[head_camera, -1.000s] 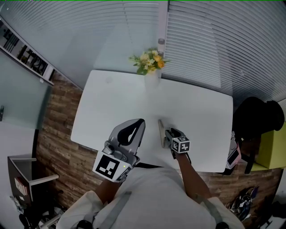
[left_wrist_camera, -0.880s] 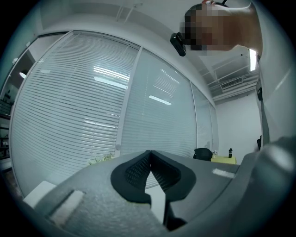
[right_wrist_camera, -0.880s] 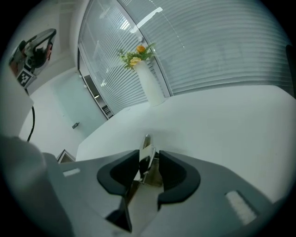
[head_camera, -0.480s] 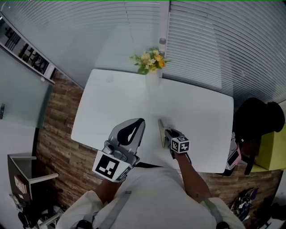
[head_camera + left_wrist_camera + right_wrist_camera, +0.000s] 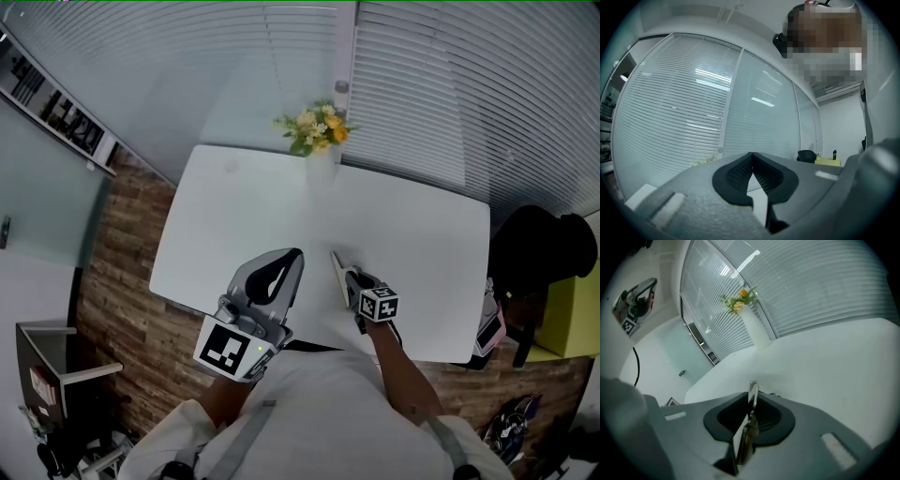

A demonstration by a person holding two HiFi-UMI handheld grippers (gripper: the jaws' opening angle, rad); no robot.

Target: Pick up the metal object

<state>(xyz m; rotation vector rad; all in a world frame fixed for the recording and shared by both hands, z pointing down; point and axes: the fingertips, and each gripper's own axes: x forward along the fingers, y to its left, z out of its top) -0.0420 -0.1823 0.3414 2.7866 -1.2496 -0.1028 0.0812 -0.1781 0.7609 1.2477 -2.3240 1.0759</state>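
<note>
The metal object [image 5: 336,271] is a thin flat strip near the front edge of the white table [image 5: 244,216]. My right gripper [image 5: 349,275] is at its near end. In the right gripper view the strip [image 5: 753,389] stands edge-on between the jaws, which are closing, and the pads [image 5: 765,414] touch its sides. The strip's tip sticks out past my right gripper [image 5: 752,395] over the table [image 5: 834,362]. My left gripper [image 5: 298,253] hangs above the table's front left, tips together, holding nothing. The left gripper [image 5: 751,157] faces the window blinds.
A white vase of yellow flowers [image 5: 319,141] stands at the table's far edge, also seen in the right gripper view [image 5: 754,331]. A black chair [image 5: 539,248] and a yellow surface [image 5: 572,305] lie right of the table. Wood floor shows left.
The right gripper's jaws have closed around the metal strip. The strip's far end has shifted slightly. The left gripper has stayed where it was.
</note>
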